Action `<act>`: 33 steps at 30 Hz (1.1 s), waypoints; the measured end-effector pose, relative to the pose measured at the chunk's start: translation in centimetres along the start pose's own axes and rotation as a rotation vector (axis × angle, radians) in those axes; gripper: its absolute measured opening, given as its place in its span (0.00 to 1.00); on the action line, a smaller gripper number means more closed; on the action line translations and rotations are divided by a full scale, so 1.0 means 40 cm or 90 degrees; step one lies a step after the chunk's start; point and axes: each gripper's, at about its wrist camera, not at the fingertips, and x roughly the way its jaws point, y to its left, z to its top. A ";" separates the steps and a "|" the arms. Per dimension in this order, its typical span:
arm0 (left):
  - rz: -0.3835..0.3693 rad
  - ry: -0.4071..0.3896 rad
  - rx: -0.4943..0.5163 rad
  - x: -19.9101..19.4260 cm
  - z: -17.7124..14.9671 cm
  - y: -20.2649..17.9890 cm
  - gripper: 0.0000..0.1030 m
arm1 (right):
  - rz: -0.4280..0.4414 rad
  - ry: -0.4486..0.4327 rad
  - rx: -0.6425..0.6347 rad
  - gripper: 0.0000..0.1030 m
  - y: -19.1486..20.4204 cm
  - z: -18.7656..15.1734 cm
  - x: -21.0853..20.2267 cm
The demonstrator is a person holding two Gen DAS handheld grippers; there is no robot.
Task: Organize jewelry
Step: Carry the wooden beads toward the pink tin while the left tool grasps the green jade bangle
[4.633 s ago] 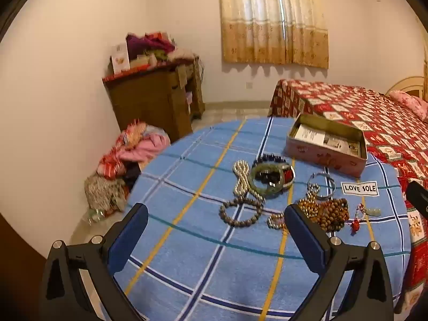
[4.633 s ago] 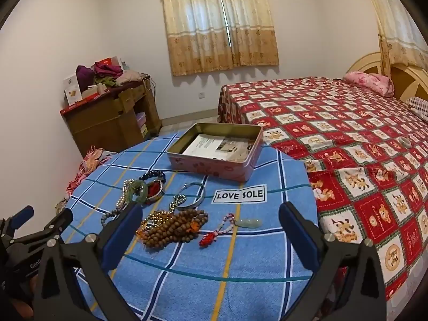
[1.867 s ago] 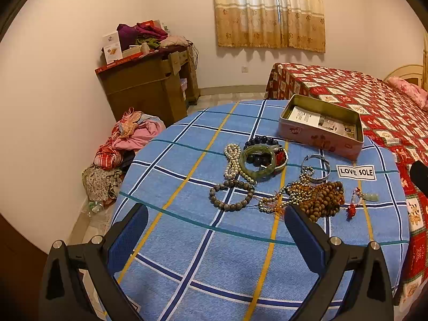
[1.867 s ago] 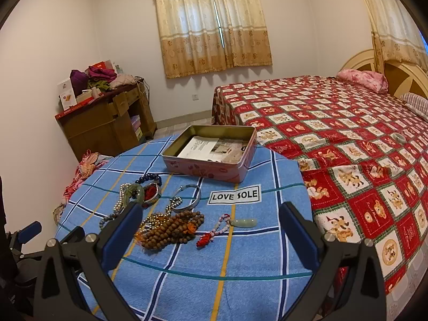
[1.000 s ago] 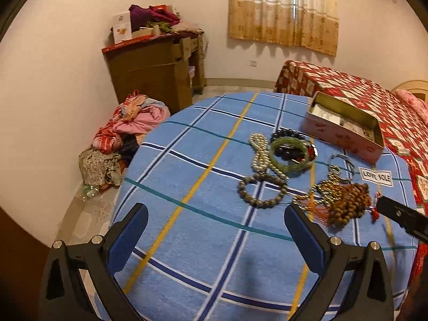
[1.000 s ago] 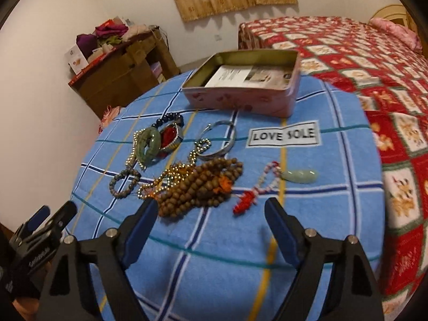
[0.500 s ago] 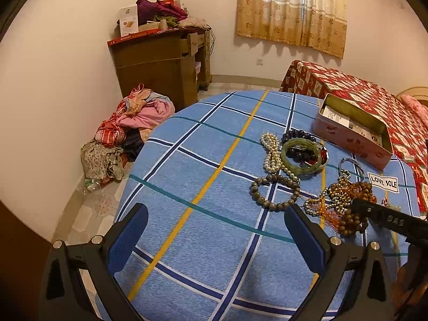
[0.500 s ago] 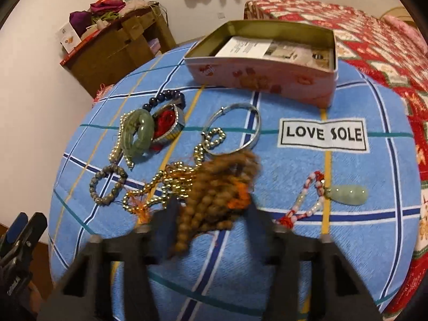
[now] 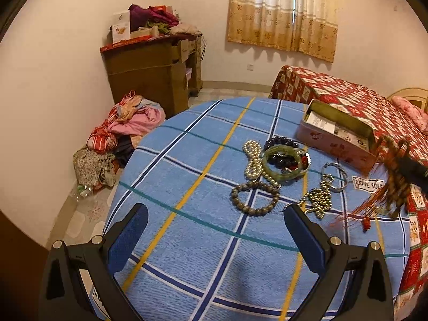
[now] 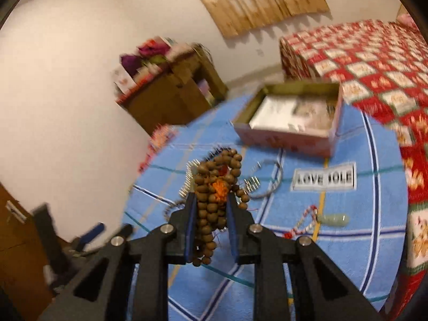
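Lifting the wooden bead string (image 10: 214,200) off the tabletop (image 10: 347,254), the right hand-held gripper (image 10: 211,208) is closing on it; next it must carry it to the tin (image 10: 283,136) at one o'clock. The left hand-held gripper (image 9: 214,232) hangs open and empty.

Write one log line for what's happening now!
right gripper: closing on brown bead necklace, lifted | left gripper: open, empty | tin box: open

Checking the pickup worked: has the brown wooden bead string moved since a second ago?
Yes. The wooden bead string is up off the blue tablecloth, bunched in the closing right gripper, nearer the tin box.
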 end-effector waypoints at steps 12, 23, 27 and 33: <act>-0.097 -0.040 0.028 0.082 0.104 -0.114 0.96 | -0.027 -0.085 -0.022 0.23 0.011 0.054 -0.063; -0.105 0.096 0.068 0.318 0.124 -0.242 0.60 | -0.014 -0.089 0.021 0.23 -0.069 0.075 -0.067; -0.095 0.099 0.071 0.337 0.110 -0.244 0.40 | -0.002 -0.091 0.038 0.23 -0.086 0.079 -0.064; -0.147 0.110 0.027 0.342 0.102 -0.212 0.10 | 0.040 -0.095 0.062 0.24 -0.094 0.078 -0.065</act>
